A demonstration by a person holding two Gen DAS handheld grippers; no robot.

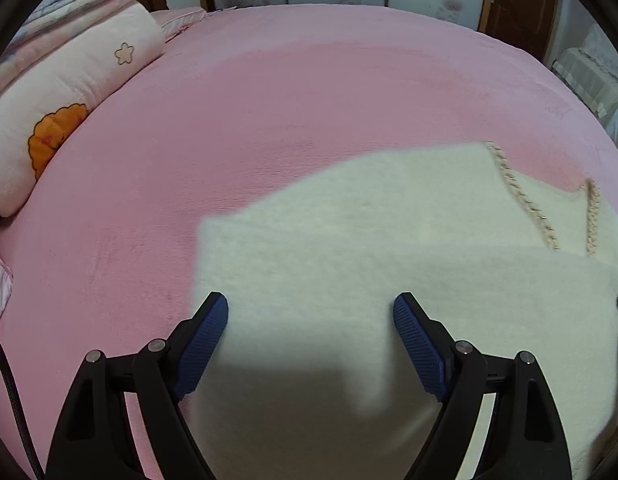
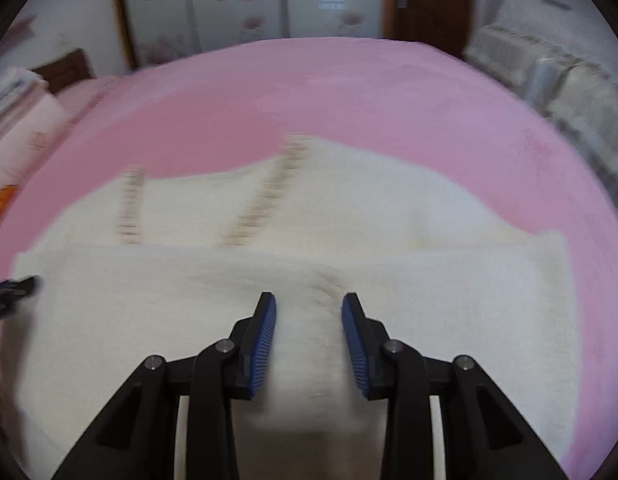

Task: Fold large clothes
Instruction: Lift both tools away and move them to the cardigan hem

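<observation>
Lying: white garment point(image 2: 293, 280) flat on the pink bed point(image 2: 309, 88), long axis across the view, near band folded over, braided trim point(image 2: 265, 196) running away.
Left gripper point(image 1: 311, 312): jaws wide, nothing between, over the garment's left end.
Right gripper point(image 2: 309, 312): jaws partly apart, empty, above the fold.
Left view only: pillow point(image 1: 69, 92) in sharp detail.
Unclear: right view blurred; garment's near edge cut off.

A home bedroom: a pink-covered bed point(image 1: 269, 100), stacked quilts point(image 1: 69, 60), and flowered wardrobe doors point(image 2: 229, 4).

Two wrist views, steeply down, close over the same white garment point(image 1: 389, 260) on pink bed point(image 1: 269, 100)
</observation>
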